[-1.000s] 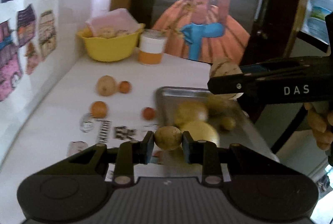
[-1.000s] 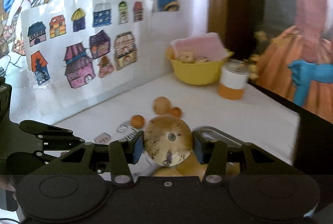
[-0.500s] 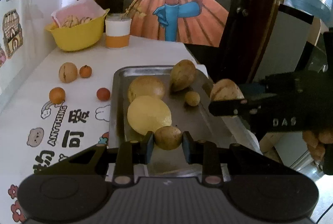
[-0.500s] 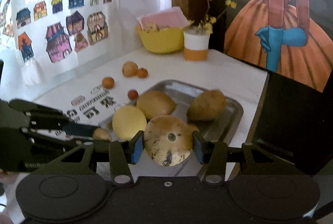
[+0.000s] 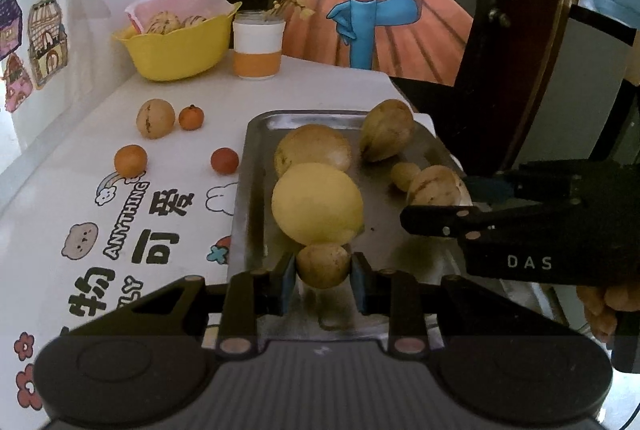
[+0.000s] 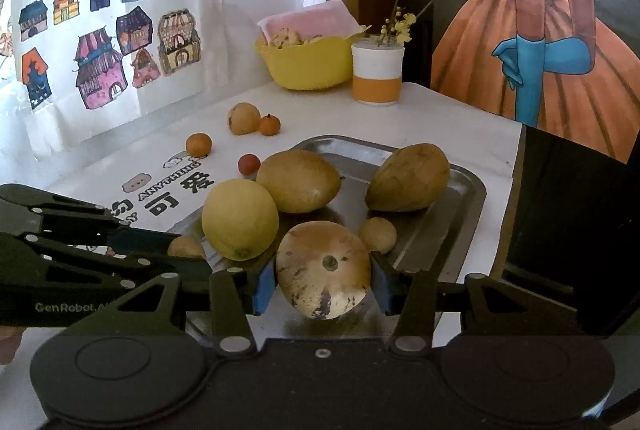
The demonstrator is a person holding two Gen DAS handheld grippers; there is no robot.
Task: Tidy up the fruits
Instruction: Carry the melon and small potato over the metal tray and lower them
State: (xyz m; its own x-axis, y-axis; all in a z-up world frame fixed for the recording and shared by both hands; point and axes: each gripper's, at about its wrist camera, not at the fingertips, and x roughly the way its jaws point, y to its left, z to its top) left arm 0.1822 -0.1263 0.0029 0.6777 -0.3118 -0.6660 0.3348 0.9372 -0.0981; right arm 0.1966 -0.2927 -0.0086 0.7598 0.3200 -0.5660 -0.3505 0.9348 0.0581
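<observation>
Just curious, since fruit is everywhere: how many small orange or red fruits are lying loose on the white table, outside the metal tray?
3: one orange beside the tan round fruit, one nearer the wall, one reddish beside the tray.

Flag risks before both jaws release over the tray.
1. The lemon sits right against the small fruit in the left gripper; releasing could nudge it.
2. The right gripper holds a round spotted fruit near the metal tray's near rim; it may roll off.

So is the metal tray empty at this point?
No, the metal tray already holds a round yellow fruit, two large brownish fruits and a small one.
</observation>
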